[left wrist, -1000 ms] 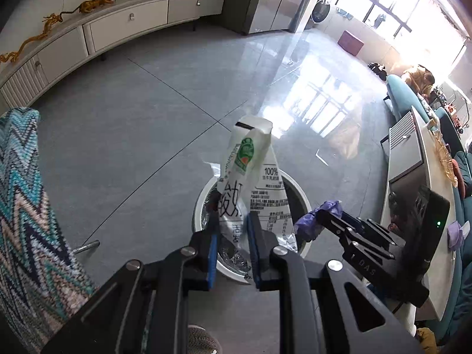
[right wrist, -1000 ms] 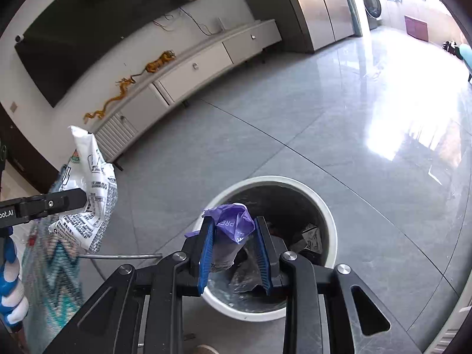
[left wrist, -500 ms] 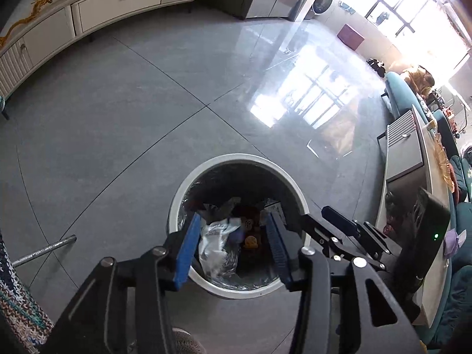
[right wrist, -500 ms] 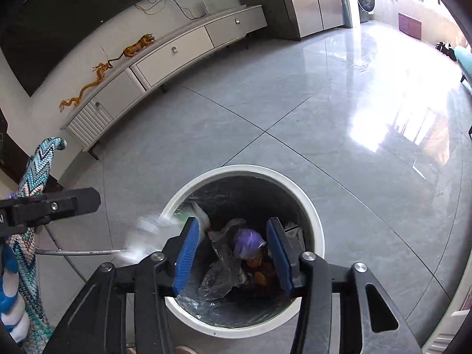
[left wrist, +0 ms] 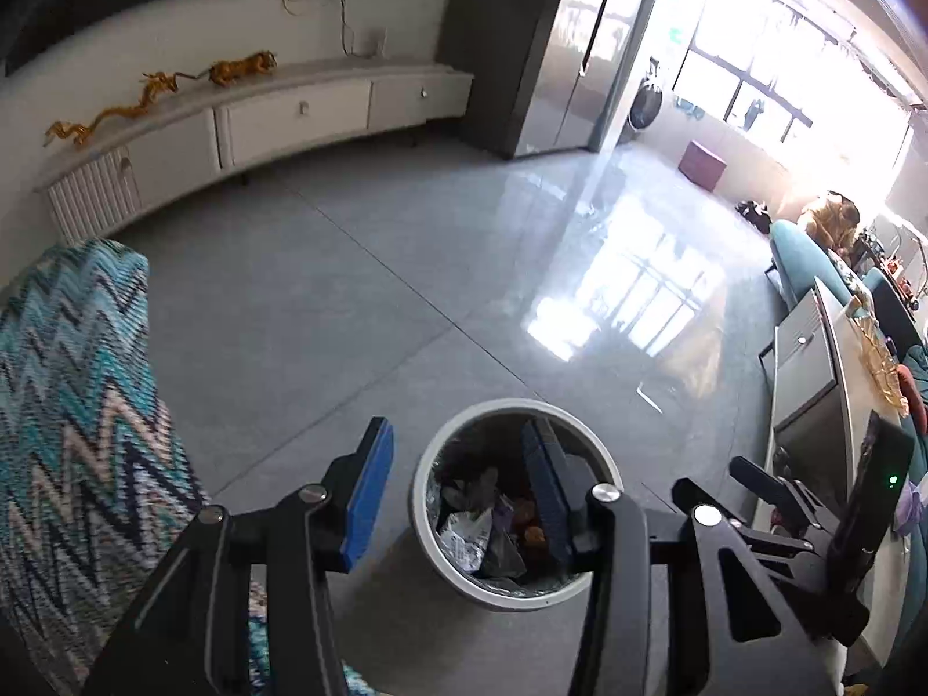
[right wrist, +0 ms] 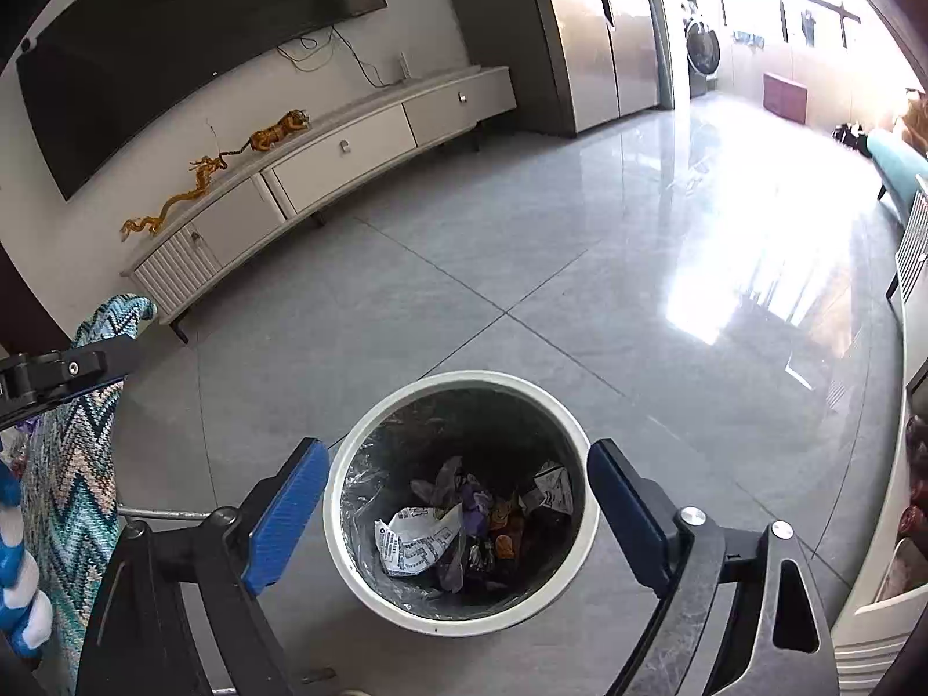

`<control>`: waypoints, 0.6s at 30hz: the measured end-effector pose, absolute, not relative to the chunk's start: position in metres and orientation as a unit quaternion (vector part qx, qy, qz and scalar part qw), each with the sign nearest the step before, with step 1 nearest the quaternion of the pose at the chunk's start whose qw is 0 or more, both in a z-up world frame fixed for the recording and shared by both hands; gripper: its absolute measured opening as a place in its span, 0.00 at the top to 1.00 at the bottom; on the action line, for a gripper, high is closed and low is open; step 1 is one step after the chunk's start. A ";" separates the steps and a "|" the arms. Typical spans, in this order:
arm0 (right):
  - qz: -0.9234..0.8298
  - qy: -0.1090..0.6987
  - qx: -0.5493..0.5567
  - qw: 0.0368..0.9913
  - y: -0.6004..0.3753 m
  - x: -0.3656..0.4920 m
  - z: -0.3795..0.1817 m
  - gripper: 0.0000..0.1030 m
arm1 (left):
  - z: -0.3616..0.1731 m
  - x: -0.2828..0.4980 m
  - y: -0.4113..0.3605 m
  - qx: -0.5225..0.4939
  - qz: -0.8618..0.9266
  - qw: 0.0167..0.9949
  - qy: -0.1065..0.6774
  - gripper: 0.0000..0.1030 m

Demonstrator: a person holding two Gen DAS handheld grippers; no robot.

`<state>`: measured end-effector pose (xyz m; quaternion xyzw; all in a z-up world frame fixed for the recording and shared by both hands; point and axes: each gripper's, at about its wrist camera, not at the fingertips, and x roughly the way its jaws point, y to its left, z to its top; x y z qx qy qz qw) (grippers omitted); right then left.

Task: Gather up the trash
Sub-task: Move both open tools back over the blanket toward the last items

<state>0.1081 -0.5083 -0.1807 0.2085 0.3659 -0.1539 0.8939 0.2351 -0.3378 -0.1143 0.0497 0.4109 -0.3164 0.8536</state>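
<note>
Well below both fingers point(right wrist: 284, 516), trash point(right wrist: 417, 539).

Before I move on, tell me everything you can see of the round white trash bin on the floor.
The round white trash bin stands upright on the grey tiled floor, lidless, with a thick white rim and a dark inside lined with clear plastic film. At the bottom lie a crumpled white printed wrapper, a purple scrap and other small litter. Nothing touches the bin from outside; both grippers are above it.

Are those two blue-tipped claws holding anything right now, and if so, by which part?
Nothing is held. The left gripper and the right gripper both stand open and empty; the right's jaws have just been opening. The white wrapper lies in the trash bin.
</note>
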 end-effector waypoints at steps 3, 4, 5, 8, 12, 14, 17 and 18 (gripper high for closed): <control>-0.164 0.338 0.194 0.906 -0.498 0.095 -0.152 0.06 | -0.089 0.220 -0.311 0.043 -0.302 0.877 0.370 0.56; -0.166 0.329 0.189 0.910 -0.494 0.090 -0.141 0.04 | -0.081 0.216 -0.303 0.043 -0.298 0.882 0.361 0.56; -0.167 0.322 0.185 0.913 -0.492 0.087 -0.133 0.04 | -0.073 0.210 -0.294 0.042 -0.294 0.888 0.352 0.56; -0.171 0.299 0.169 0.923 -0.477 0.075 -0.104 0.03 | -0.050 0.192 -0.268 0.047 -0.279 0.902 0.326 0.56; -0.179 0.273 0.133 0.936 -0.451 0.062 -0.074 0.03 | -0.025 0.170 -0.229 0.045 -0.266 0.914 0.302 0.56; -0.182 0.259 0.118 0.941 -0.437 0.055 -0.060 0.03 | -0.011 0.162 -0.208 0.043 -0.255 0.922 0.287 0.56; -0.186 0.235 0.092 0.950 -0.414 0.047 -0.038 0.03 | 0.005 0.146 -0.174 0.034 -0.234 0.935 0.265 0.47; -0.186 0.227 0.084 0.952 -0.406 0.044 -0.031 0.03 | 0.010 0.141 -0.162 0.032 -0.222 0.940 0.256 0.40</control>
